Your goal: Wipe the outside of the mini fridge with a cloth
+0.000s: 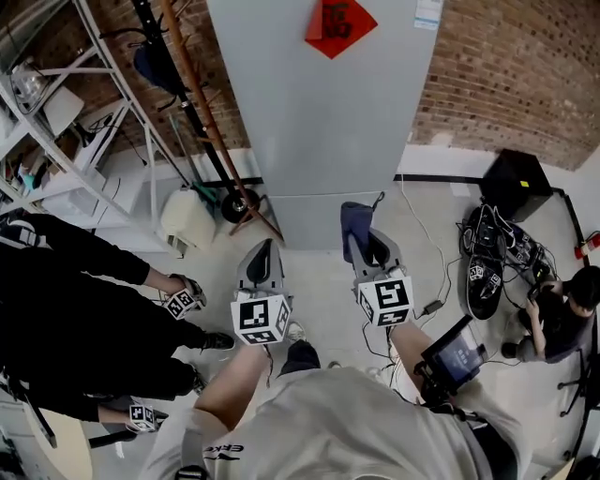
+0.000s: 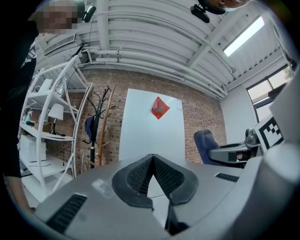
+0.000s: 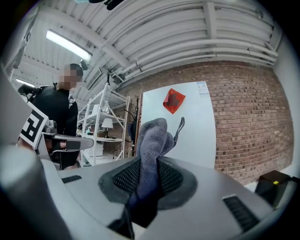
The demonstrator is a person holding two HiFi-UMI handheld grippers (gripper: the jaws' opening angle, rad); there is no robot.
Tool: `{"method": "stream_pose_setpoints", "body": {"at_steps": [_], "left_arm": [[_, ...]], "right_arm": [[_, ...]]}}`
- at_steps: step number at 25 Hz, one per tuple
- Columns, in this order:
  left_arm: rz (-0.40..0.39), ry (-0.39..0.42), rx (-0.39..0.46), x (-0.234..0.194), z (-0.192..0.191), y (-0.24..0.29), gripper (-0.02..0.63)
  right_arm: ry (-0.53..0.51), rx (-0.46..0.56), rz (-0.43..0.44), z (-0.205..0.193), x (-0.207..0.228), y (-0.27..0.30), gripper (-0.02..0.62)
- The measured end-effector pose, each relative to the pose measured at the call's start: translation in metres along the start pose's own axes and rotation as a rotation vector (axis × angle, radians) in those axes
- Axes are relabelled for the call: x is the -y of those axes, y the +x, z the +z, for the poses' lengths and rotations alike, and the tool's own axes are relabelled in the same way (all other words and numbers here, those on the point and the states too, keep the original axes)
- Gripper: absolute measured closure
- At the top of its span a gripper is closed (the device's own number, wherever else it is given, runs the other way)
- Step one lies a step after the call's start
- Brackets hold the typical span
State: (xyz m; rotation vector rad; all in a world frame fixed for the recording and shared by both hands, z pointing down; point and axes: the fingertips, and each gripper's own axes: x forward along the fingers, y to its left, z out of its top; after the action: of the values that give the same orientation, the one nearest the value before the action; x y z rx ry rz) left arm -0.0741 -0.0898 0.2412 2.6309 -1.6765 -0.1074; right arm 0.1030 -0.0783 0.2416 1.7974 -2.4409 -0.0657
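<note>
The fridge point(image 1: 323, 122) is a tall pale grey box against the brick wall, with a red diamond sticker point(image 1: 339, 23) high on its front. A blue-grey cloth point(image 1: 354, 225) sticks up from my right gripper point(image 1: 362, 242), which is shut on it a short way in front of the fridge's base. In the right gripper view the cloth point(image 3: 152, 140) stands between the jaws, with the fridge point(image 3: 187, 131) ahead. My left gripper point(image 1: 265, 247) is beside it to the left, shut and holding nothing; its tips meet in the left gripper view point(image 2: 152, 157), pointing at the fridge point(image 2: 150, 131).
A white shelf rack point(image 1: 56, 103) and a coat stand point(image 1: 187, 103) are left of the fridge, with a white jug point(image 1: 187, 217) on the floor. A person in black point(image 1: 66, 309) stands close on my left. At right lie a black box point(image 1: 516, 183), cables point(image 1: 492, 253) and a seated person point(image 1: 562, 314).
</note>
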Motion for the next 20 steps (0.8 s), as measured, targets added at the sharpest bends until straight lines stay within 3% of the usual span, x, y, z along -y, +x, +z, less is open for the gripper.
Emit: {"method": "stream_pose_setpoints", "body": {"at_steps": [7,20], "left_arm": [[-0.045,0.003,0.069,-0.043,0.028,0.081,0.603],[-0.108,0.008,0.235,-0.125,0.123,0.201,0.603]], "right_arm": [[-0.054,0.050,-0.029,0.035,0.013,0.082,0.509],[-0.224,0.265,-0.060,0.176,0.023,0.231,0.509]]}}
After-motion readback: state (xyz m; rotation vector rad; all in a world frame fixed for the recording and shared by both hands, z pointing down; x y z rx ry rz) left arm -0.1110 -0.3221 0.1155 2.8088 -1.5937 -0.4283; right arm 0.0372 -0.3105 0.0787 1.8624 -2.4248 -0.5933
